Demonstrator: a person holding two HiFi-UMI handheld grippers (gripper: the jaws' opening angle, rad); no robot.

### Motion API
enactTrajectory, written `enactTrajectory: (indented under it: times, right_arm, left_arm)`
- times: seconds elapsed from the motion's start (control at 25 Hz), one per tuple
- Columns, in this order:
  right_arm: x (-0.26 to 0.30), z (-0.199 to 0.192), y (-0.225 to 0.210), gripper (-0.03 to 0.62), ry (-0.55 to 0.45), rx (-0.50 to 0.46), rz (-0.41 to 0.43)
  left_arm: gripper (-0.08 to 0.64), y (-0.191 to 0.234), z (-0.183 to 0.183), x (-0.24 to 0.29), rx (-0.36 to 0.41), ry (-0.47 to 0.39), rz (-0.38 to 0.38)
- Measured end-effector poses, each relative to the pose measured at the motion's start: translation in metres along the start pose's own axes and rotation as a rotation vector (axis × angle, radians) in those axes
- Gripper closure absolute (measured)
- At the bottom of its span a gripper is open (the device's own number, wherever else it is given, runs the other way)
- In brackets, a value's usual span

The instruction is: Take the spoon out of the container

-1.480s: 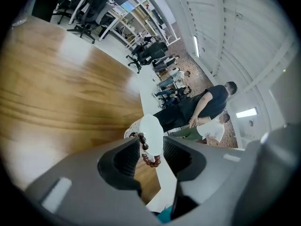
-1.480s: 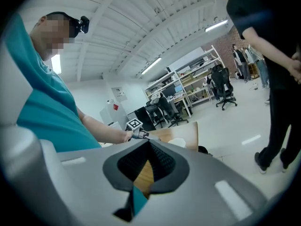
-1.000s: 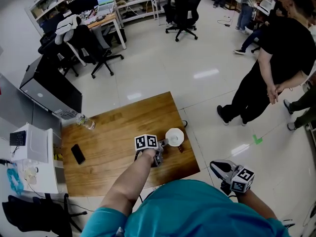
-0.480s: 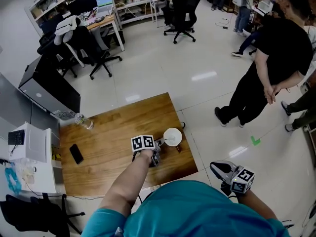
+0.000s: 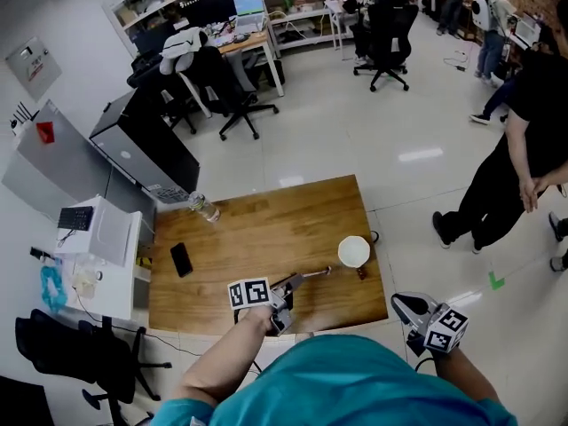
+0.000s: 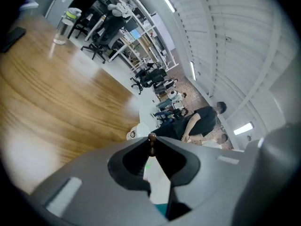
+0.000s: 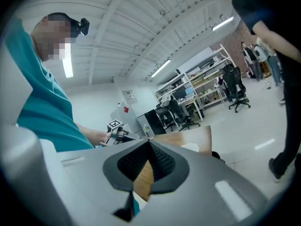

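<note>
The white cup-like container (image 5: pixel 353 251) stands near the right edge of the wooden table (image 5: pixel 248 238). My left gripper (image 5: pixel 289 285) is over the table's front part, left of the container, shut on the spoon (image 5: pixel 315 274). The spoon sticks out toward the container, and its far end is outside the container, just left of it. In the left gripper view the jaws meet on a thin brown piece of the spoon (image 6: pixel 152 138), with the container (image 6: pixel 135 133) beyond. My right gripper (image 5: pixel 406 308) hangs off the table's right front corner, jaws together, with nothing between them (image 7: pixel 149 142).
A black phone (image 5: pixel 181 259) lies at the table's left, with a clear water bottle (image 5: pixel 203 208) at its back left corner. A small brown object (image 5: pixel 360 273) lies in front of the container. A person in black (image 5: pixel 510 158) stands on the floor at right. Cabinets (image 5: pixel 99 238) flank the left side.
The left gripper has drawn back from the container toward the table's front edge, bringing the spoon out with it. The head view has shifted. The right gripper stays off the table.
</note>
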State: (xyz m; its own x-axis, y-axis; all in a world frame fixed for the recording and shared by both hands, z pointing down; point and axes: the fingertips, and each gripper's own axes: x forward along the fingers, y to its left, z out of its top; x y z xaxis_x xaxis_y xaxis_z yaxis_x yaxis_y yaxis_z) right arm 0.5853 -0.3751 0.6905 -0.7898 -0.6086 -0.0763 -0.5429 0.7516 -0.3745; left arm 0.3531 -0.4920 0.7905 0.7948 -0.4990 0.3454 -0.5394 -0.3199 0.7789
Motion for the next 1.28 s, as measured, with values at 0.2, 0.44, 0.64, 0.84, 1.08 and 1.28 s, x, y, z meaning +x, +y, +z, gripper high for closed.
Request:
enactTrajectory:
  times: [0.2, 0.44, 0.64, 0.84, 1.08, 1.28]
  right_arm:
    - [0.007, 0.002, 0.019, 0.591, 0.0, -0.001, 0.106]
    - [0.106, -0.024, 0.098, 0.591, 0.03, -0.034, 0.201]
    - [0.236, -0.06, 0.208, 0.591, 0.056, -0.024, 0.197]
    - [0.309, -0.084, 0.297, 0.591, 0.059, -0.056, 0.175]
    - [0.299, -0.093, 0.394, 0.591, 0.048, -0.105, 0.175]
    - [0.248, -0.102, 0.462, 0.591, 0.022, -0.129, 0.21]
  left_arm:
    - [0.518, -0.029, -0.022, -0.073, -0.016, -0.119, 0.001]
    - [0.518, 0.002, -0.008, -0.196, -0.013, -0.236, -0.048]
    - [0.518, 0.051, 0.019, -0.333, -0.162, -0.233, -0.113]
    - [0.518, 0.058, -0.005, -0.431, -0.576, -0.195, -0.1]
    - [0.518, 0.049, -0.032, -0.514, -0.539, -0.204, -0.124]
    - [0.518, 0.035, -0.06, -0.564, -0.117, -0.236, -0.166]
